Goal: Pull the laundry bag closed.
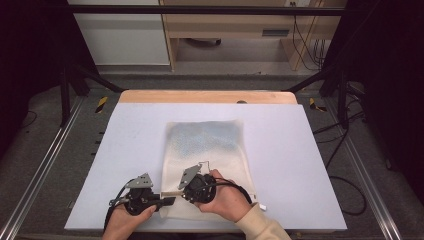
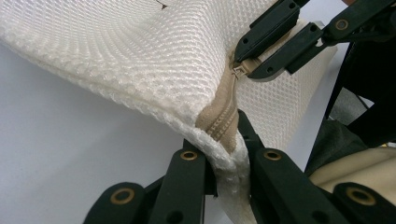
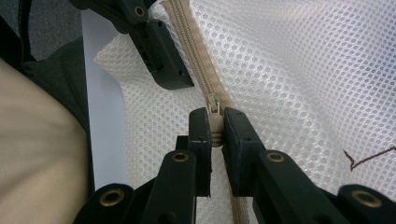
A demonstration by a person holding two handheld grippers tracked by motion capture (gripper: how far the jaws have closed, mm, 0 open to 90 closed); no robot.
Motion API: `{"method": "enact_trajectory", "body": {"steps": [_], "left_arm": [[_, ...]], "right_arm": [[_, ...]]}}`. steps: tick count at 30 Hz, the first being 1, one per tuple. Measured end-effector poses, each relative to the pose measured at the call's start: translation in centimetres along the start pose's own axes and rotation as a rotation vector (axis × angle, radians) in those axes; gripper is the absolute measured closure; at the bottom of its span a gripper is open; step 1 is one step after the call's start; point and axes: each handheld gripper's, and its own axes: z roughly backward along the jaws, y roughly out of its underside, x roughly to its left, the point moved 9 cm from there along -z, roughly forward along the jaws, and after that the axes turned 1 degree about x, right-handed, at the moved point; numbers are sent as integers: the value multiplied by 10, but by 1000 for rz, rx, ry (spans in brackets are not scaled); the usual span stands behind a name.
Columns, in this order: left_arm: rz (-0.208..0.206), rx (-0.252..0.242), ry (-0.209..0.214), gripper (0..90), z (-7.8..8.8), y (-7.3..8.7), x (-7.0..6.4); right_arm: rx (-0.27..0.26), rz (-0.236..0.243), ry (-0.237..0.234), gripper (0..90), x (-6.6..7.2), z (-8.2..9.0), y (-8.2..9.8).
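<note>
I'm working both grippers at the near edge of the desk (image 1: 125,145). My left gripper (image 2: 227,154) is sitting at the near left corner of the mesh bag (image 1: 205,150), fingers (image 2: 187,177) pinched narrow on a bunched fold of the white mesh and the end of the beige zipper tape (image 2: 219,119); the fabric is lifting off the desk there and draping away to the left in the left gripper view. In the high view the left gripper (image 1: 167,201) is pointing right, into the bag's near hem.

My right gripper (image 3: 215,130) is just beside it, fingers (image 3: 200,140) closing tight on the zipper pull (image 3: 215,122), with the slider sitting right above the fingertips and the zipper (image 3: 196,56) running on up past it. The left gripper's fingers are showing at the top of the right gripper view, touching the mesh just beside the zipper line. In the high view the right gripper (image 1: 181,192) is angled left toward the near hem, my right hand (image 1: 222,200) wrapping it, a beige sleeve (image 1: 260,225) behind.

Farther out, the bag is lying flat in the middle of the pale desk, a bluish patch showing through its far half. A thin dark thread (image 3: 369,156) is lying on the mesh near the right gripper. Beyond the desk's wooden far edge (image 1: 207,96) I'm seeing grey floor, cables and pale furniture.
</note>
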Motion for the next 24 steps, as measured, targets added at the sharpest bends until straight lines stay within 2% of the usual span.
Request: {"method": "enact_trajectory", "body": {"steps": [17, 24], "left_arm": [[6, -3, 1, 846, 2, -1, 1], [7, 0, -11, 844, 3, -1, 4]], "right_arm": [[9, -8, 3, 820, -1, 1, 3], [10, -18, -4, 820, -2, 1, 7]]}}
